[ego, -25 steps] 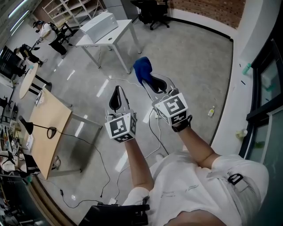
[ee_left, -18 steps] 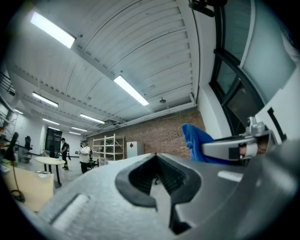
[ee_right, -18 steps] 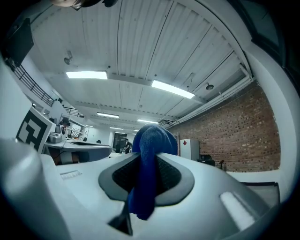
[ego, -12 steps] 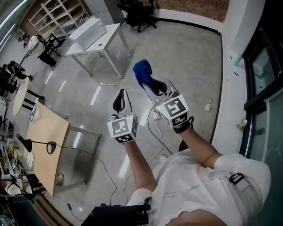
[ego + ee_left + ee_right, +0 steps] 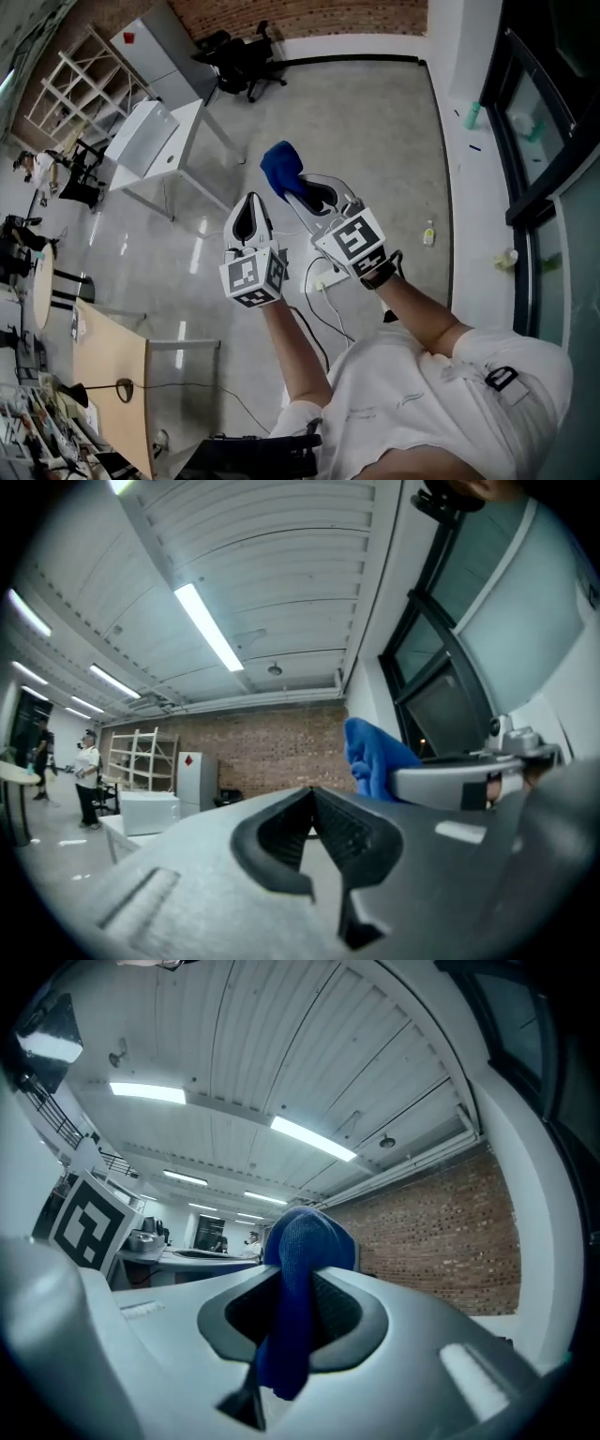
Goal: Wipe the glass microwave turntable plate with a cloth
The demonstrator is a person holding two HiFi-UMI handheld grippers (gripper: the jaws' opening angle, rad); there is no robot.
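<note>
blue cloth (image 5: pixel 279 167), red brick wall (image 5: pixel 309 15)

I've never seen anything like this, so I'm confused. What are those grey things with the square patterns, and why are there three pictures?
Those are not robot arms. A person holds a grabbing tool with two jaws in each hand: the left gripper and the right gripper. The cubes with square patterns are part of the tools.

One picture comes from a camera on the person's head, looking down at the arms and the grey floor. The other two come from small cameras riding on each tool, looking along its jaws.

The right gripper pinches a blue cloth. The left gripper's jaws are shut together with nothing between them. Both tools are held up in the air. A white table stands farther off. The glass plate to be wiped shows in none of the pictures.
</note>
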